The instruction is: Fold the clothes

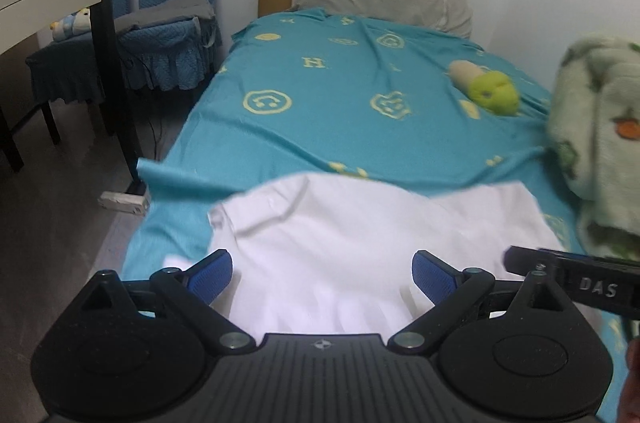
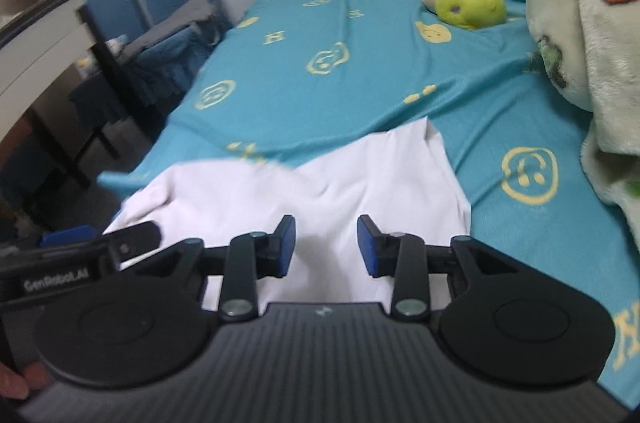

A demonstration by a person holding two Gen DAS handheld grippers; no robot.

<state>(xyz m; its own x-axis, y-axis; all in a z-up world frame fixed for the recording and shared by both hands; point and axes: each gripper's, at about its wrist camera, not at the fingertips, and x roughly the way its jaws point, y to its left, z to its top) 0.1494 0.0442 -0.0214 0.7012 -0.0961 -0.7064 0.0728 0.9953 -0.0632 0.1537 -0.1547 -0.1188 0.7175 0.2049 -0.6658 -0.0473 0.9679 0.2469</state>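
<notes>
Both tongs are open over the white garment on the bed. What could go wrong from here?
1. The white garment lies bunched near the bed's left edge; a pull that way could drag it off.
2. The left tongs and right tongs sit close together, so they may collide.
3. Pinching deep could also catch the teal bedsheet.
</notes>
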